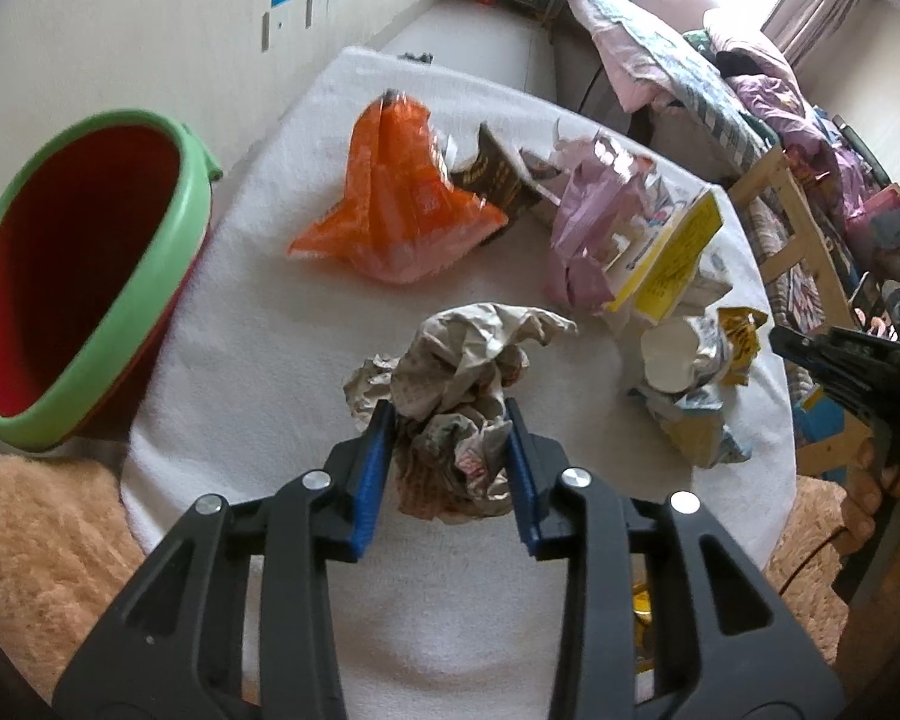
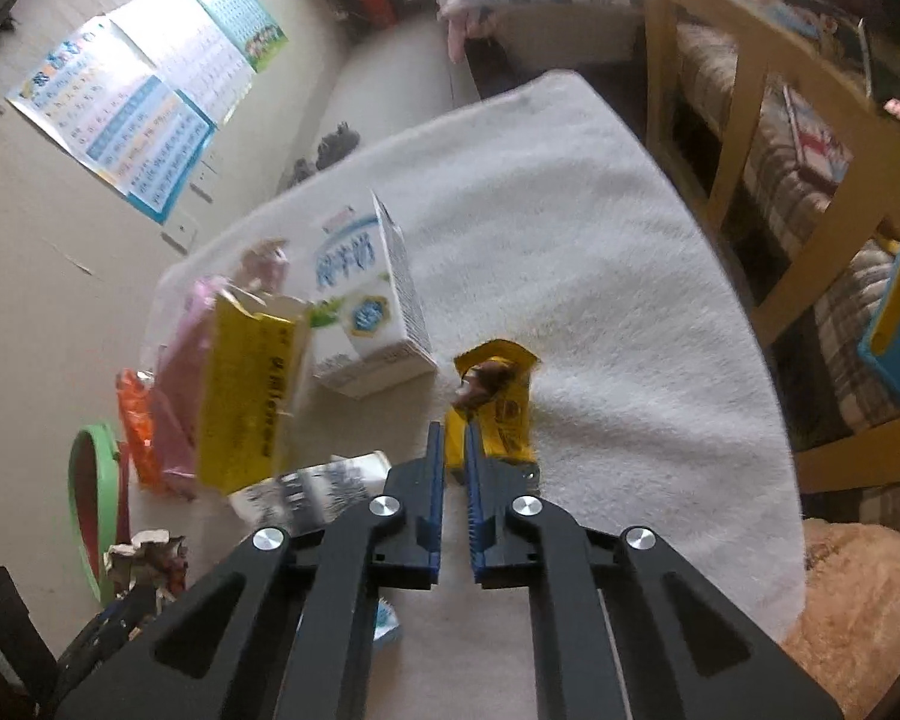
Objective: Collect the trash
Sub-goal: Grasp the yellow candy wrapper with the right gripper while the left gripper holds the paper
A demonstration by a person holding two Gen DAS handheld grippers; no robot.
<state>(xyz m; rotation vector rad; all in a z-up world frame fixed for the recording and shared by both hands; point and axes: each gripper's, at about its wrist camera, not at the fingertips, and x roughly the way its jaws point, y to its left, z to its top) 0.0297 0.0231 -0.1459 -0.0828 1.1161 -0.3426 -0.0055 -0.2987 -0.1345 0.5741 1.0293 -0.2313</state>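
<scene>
- The round table (image 1: 258, 312), under its white fuzzy cloth, is where all the trash sits, so that's my whole work area.
- The bin, a red bucket with a green rim (image 1: 84, 276), is off the table's left edge, tipped so its mouth faces me. Looks empty from here, so I'd guess I'm early in the job.
- Biggest bits on the cloth: an orange snack bag (image 1: 396, 204) toward the far side, a crumpled pink wrapper (image 1: 576, 222) next to it, and a yellow carton (image 1: 678, 258) leaning on that.
- The right cam also shows a white milk carton (image 2: 366, 312) lying just behind the yellow one.
- My left gripper (image 1: 450, 420) has its blue pads on either side of a crumpled paper wad (image 1: 462, 372) at the near middle of the table. The pads touch the paper and the gap is medium, so I'd call that gripped.
- My right gripper (image 2: 455, 438) is pinched down nearly closed on the bottom edge of a small yellow wrapper (image 2: 498, 402) on the right side of the cloth.
- So the step in hand is pickup, both sides loaded.
- Next move, I reckon: lift the left one clear, swing it left over the rim, open. Wads are light, so they could snag on a pad.
</scene>
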